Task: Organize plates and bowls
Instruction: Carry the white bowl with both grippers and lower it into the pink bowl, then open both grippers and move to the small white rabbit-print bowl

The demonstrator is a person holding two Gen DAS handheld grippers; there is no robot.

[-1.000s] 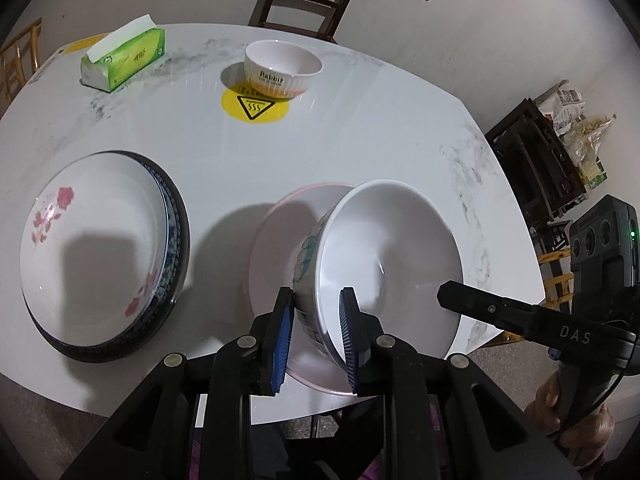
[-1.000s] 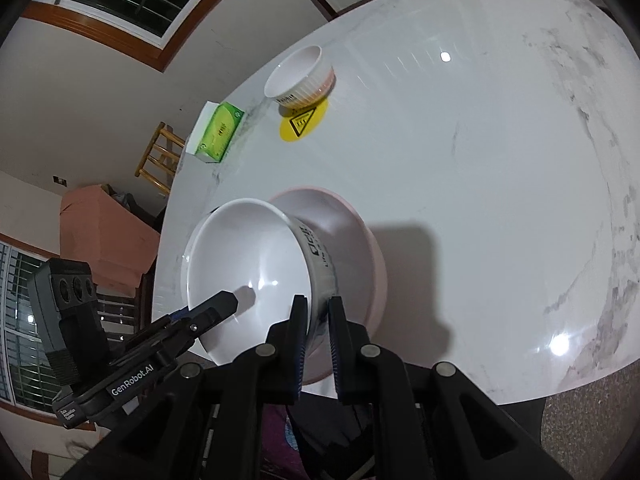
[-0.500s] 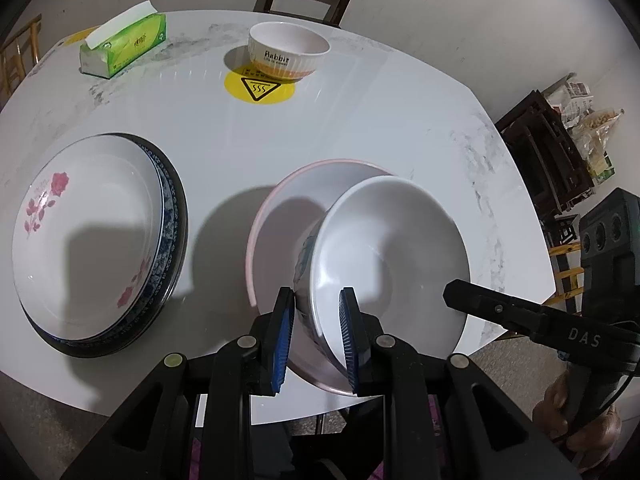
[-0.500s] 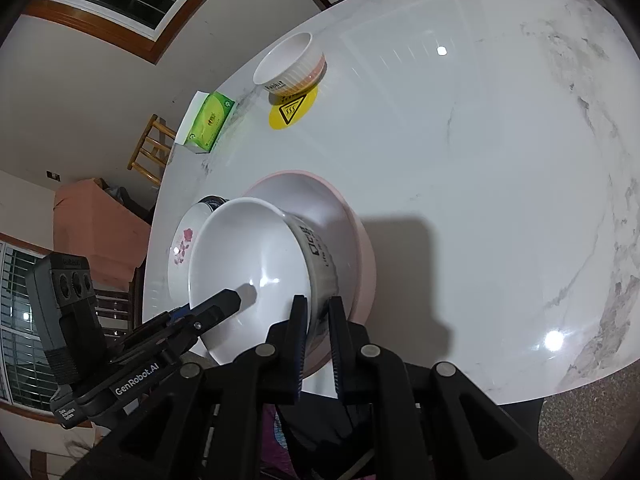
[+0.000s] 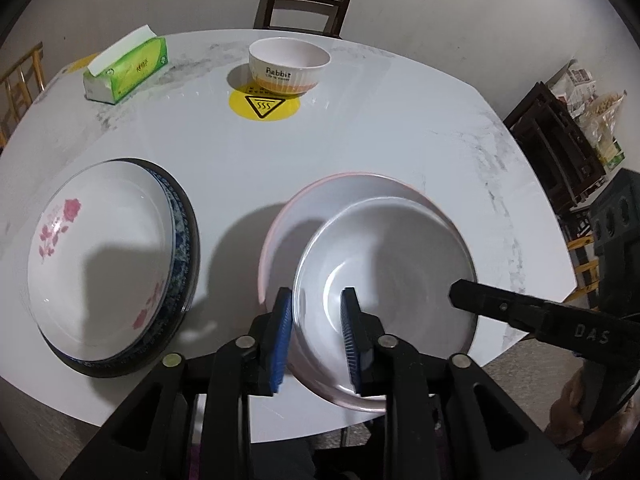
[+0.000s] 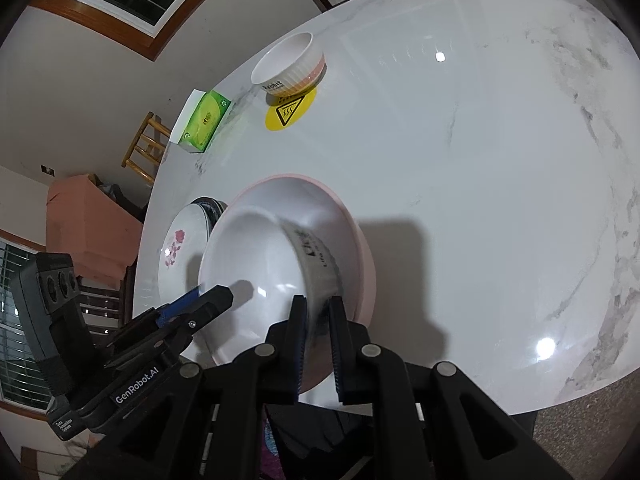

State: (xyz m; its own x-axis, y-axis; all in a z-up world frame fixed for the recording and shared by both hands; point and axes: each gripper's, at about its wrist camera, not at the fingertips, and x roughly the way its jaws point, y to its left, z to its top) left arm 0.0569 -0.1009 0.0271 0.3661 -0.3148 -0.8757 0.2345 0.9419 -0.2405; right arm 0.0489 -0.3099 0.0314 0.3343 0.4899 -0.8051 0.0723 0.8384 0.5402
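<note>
Plates [image 5: 100, 264] stacked beside left tool [image 5: 316, 332]. White bowl [image 5: 392, 276] nested in pink bowl [image 5: 288, 240]; left tool opening, rim between its jaws; right tool [image 6: 318, 336] pinching rim. Small bowl [image 5: 288, 64] far ahead, unstacked.

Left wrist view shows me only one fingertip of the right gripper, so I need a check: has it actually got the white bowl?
Observer: Yes. The right gripper is shut on the white bowl, with the rim pinched between one finger inside and one outside.
Operator: Is there any marking on the bowl's outside?
Observer: Black lettering runs along its outer wall, on the side facing the pink bowl it sits in.
Operator: What is off the table past the flowered plate?
Observer: An orange-brown box stands beside the table there.
</note>
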